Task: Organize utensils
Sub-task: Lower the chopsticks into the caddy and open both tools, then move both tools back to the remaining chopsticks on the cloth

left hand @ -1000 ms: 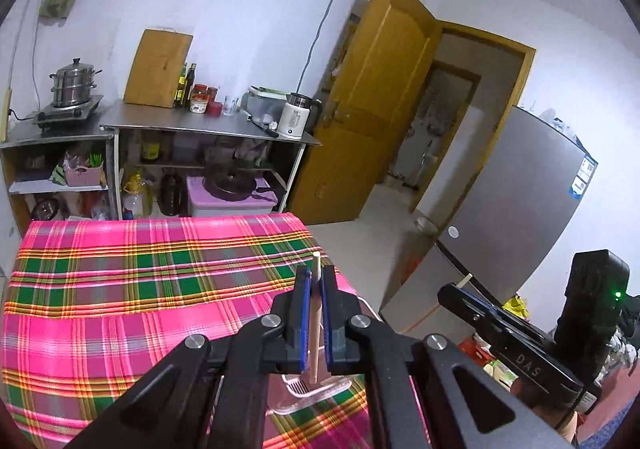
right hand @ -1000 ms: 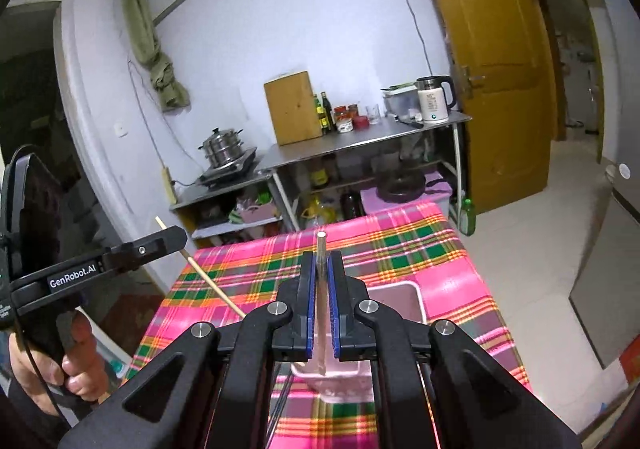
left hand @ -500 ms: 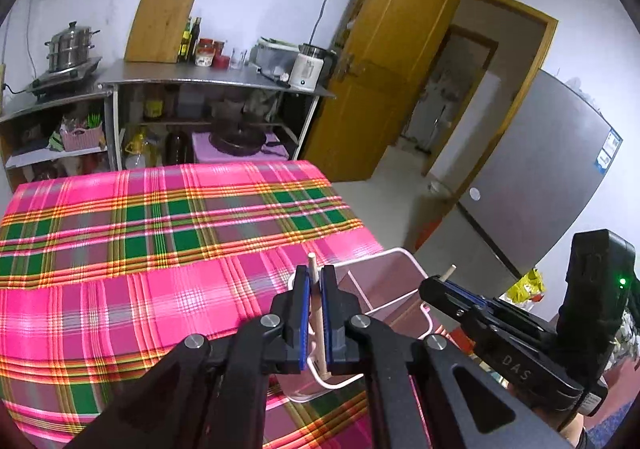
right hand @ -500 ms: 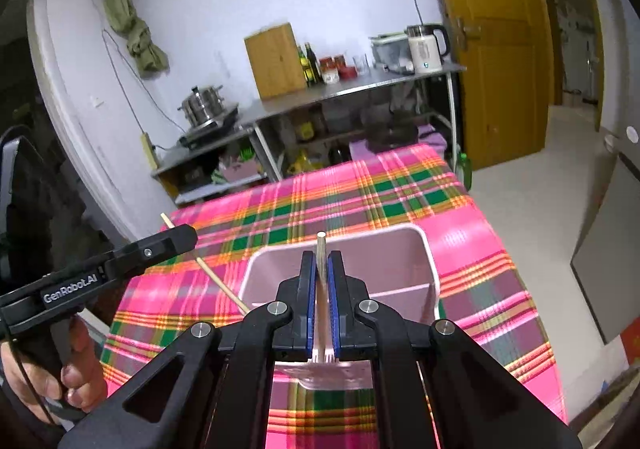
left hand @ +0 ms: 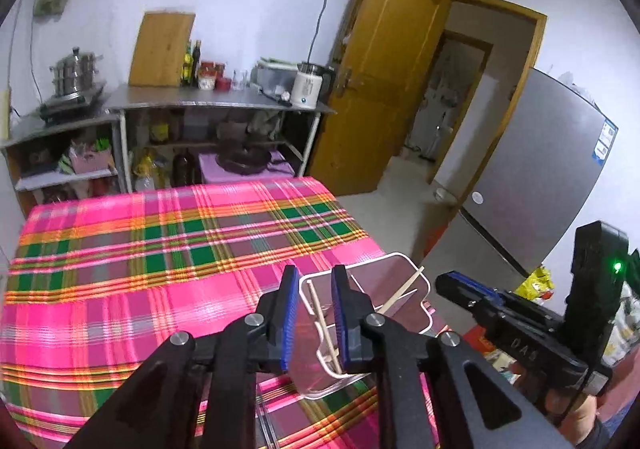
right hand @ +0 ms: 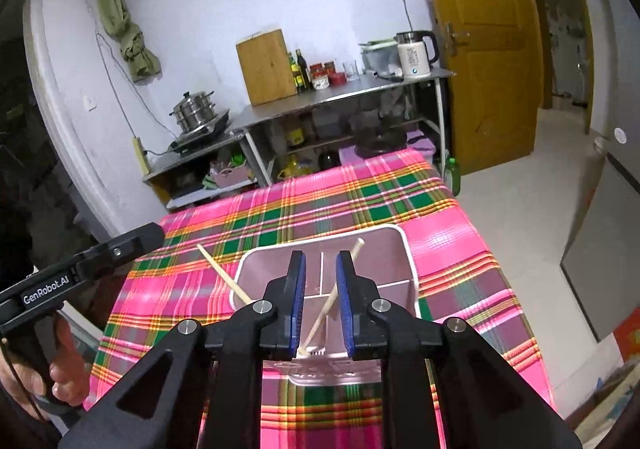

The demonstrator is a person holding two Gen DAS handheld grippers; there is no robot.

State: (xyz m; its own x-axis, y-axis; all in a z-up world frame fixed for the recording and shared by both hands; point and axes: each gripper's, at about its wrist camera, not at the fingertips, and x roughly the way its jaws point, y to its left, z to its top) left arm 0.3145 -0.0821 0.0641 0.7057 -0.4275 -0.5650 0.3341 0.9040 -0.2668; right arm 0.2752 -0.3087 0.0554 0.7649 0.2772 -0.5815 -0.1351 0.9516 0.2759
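Observation:
A translucent pink utensil holder (right hand: 362,273) with inner dividers stands on the plaid tablecloth; it also shows in the left wrist view (left hand: 400,313). Two wooden chopsticks lean in it: one (right hand: 334,299) between my right jaws, another (right hand: 222,275) sticking out at its left rim. In the left wrist view they show as one chopstick (left hand: 324,327) between my jaws and another (left hand: 402,291) further right. My left gripper (left hand: 314,319) and right gripper (right hand: 320,303) are both open, just above the holder, touching neither chopstick.
The pink, green and orange plaid tablecloth (left hand: 160,269) covers the table; its right edge drops to the floor. Steel shelves (left hand: 216,105) with a kettle, jars and a pot stand behind. A grey fridge (left hand: 540,177) and yellow door (left hand: 384,81) are to the right.
Both grippers opened and let go of their chopsticks, which now lean inside the holder. Both grippers came down closer over the holder.

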